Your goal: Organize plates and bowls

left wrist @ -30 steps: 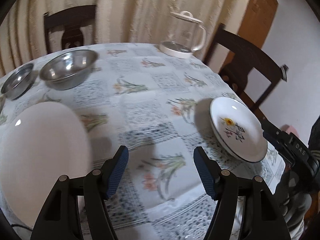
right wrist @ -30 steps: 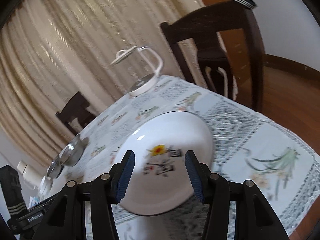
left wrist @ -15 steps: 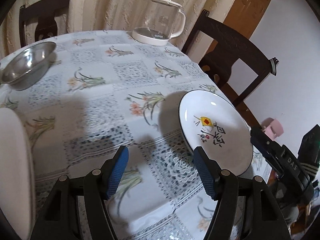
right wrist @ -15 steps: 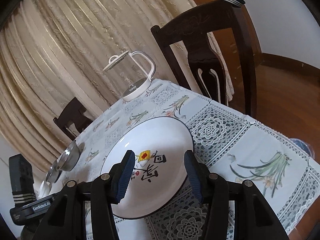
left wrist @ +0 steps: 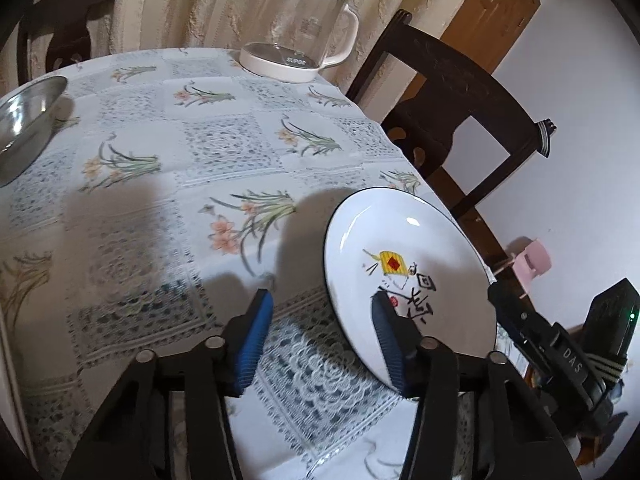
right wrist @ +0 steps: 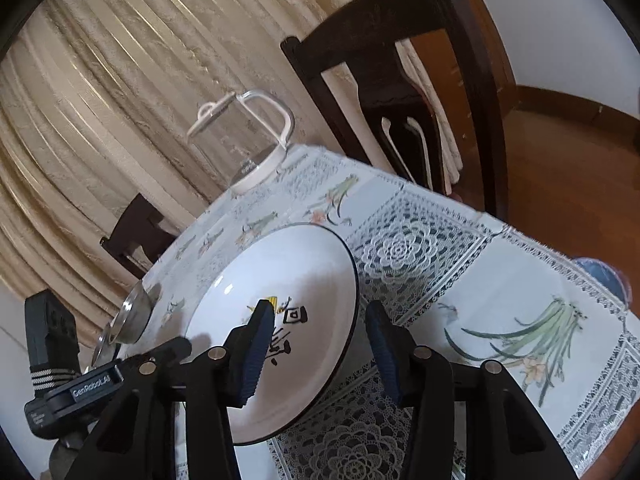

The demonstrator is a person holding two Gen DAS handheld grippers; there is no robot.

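Observation:
A white plate (left wrist: 408, 256) with a dark rim and a yellow and red print lies near the table's right edge. My left gripper (left wrist: 322, 316) is open at its left rim, with the right finger over the plate and the left finger over the cloth. In the right wrist view the same plate (right wrist: 288, 288) sits in front of my right gripper (right wrist: 320, 328), which is open across the plate's right rim. Neither gripper holds anything. A steel bowl (left wrist: 24, 120) stands at the far left, and steel bowls (right wrist: 132, 312) show beyond the plate.
A glass kettle (left wrist: 300, 28) on a white base stands at the back of the flowered tablecloth (left wrist: 160, 168). A dark wooden chair (left wrist: 448, 120) is close to the table's right side. The right gripper's black body (left wrist: 560, 356) is just right of the plate.
My left gripper has swung right and closer to the printed plate, and the large plain white plate has slid out of its view. The right gripper has also come closer to the plate.

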